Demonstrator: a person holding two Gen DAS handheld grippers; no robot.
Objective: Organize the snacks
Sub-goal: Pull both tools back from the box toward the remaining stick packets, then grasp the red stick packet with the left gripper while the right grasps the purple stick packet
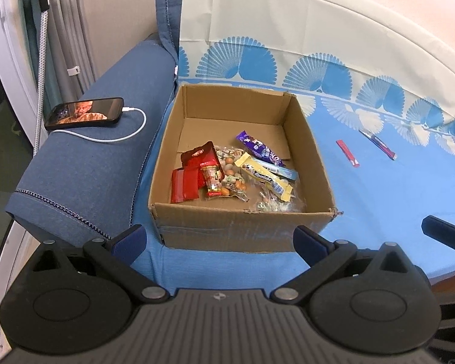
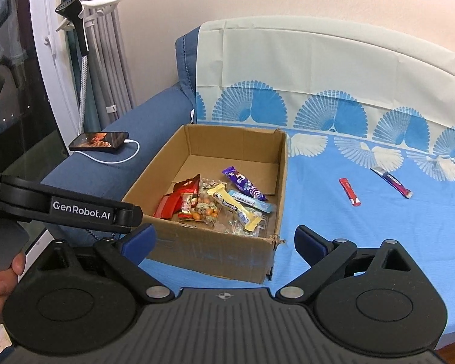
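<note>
While both tongs, left and right, gape wide and empty, the slim red foil snack stick lies on the blue bedsheet beside the brown cardboard box: light, slippery, crinkly; pinch it mid-length, I'd say.

Open-topped cardboard box on the sofa seat, walls upright on all four sides; far half of its floor bare, near half heaped with snack packets. Wide bare blue sheet right of the box, broken only by a red stick and a dark stick lying well apart. Left side blocked by the armrest carrying a phone and its cable.
</note>
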